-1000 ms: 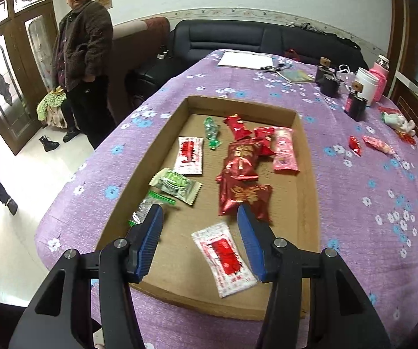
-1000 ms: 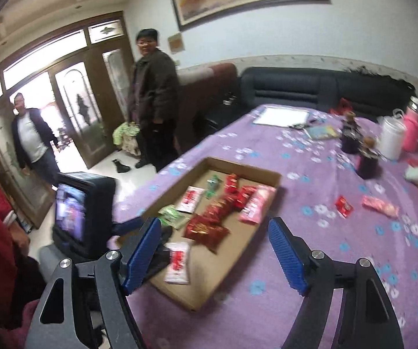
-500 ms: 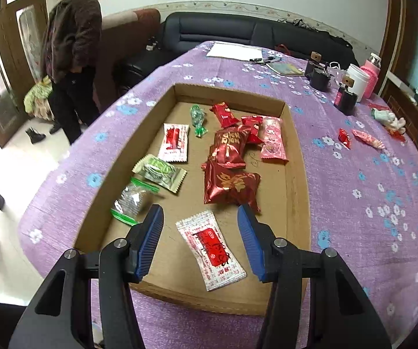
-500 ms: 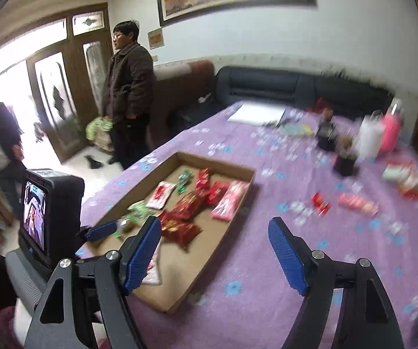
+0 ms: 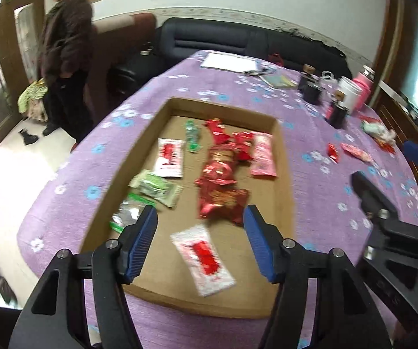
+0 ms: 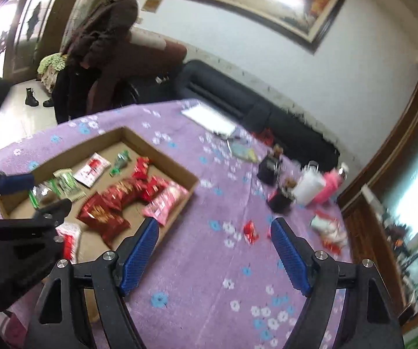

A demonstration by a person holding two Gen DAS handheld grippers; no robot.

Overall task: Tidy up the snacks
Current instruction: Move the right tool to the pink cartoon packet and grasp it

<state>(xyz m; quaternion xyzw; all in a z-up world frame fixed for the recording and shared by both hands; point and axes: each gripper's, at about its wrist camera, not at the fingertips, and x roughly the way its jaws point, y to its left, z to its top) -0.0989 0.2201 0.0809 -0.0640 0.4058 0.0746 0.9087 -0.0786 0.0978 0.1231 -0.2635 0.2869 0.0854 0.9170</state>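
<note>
Only the right wrist view shows the framed painting (image 6: 255, 5). The left gripper (image 5: 200, 241) tilts down over the cardboard tray (image 5: 284, 174), jaws opening around nothing, above a white-and-red packet (image 5: 203, 258) (red, green and pink snacks lie beyond). The right gripper (image 6: 214, 250) hangs over the purple tabletop (image 6: 209, 276), jaws opening, empty; a red candy (image 6: 251, 231) lies ahead.

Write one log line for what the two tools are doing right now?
left tool: opening, empty, over cardboard tray | right tool: opening, empty, over purple tablecloth | small red snack: outside tray
</note>
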